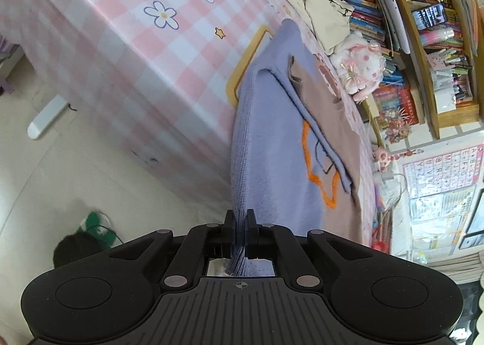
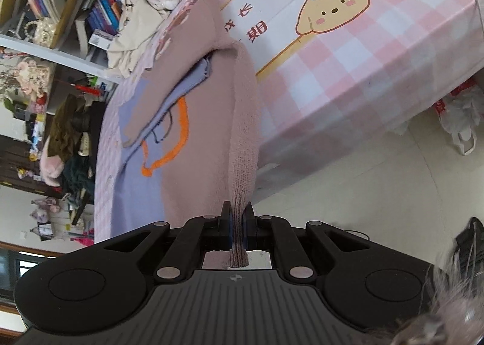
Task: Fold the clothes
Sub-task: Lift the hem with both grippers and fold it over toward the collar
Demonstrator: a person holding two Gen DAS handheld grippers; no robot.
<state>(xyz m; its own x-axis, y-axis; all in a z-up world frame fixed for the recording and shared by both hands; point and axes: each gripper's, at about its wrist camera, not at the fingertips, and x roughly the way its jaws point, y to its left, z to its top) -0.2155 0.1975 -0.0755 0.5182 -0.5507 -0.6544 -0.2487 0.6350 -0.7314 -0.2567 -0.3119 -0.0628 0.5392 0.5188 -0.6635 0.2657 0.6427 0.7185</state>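
A knit sweater (image 1: 272, 145), lavender on one half and dusty pink on the other with an orange star outline, lies on the table with its sleeves folded over the front. Its near edge hangs over the table's front. My left gripper (image 1: 240, 218) is shut on the lavender hem corner, the knit pinched between its pads. In the right wrist view the same sweater (image 2: 199, 139) stretches toward me, and my right gripper (image 2: 238, 212) is shut on the pink hem corner.
A pink checked tablecloth (image 1: 127, 51) with cartoon prints covers the table (image 2: 348, 51). A cream garment (image 1: 314, 0) and a plush toy (image 1: 360, 66) lie at the table's far side by a crowded bookshelf (image 1: 423, 27). Pale floor lies below, with a bag (image 2: 459, 121) on it.
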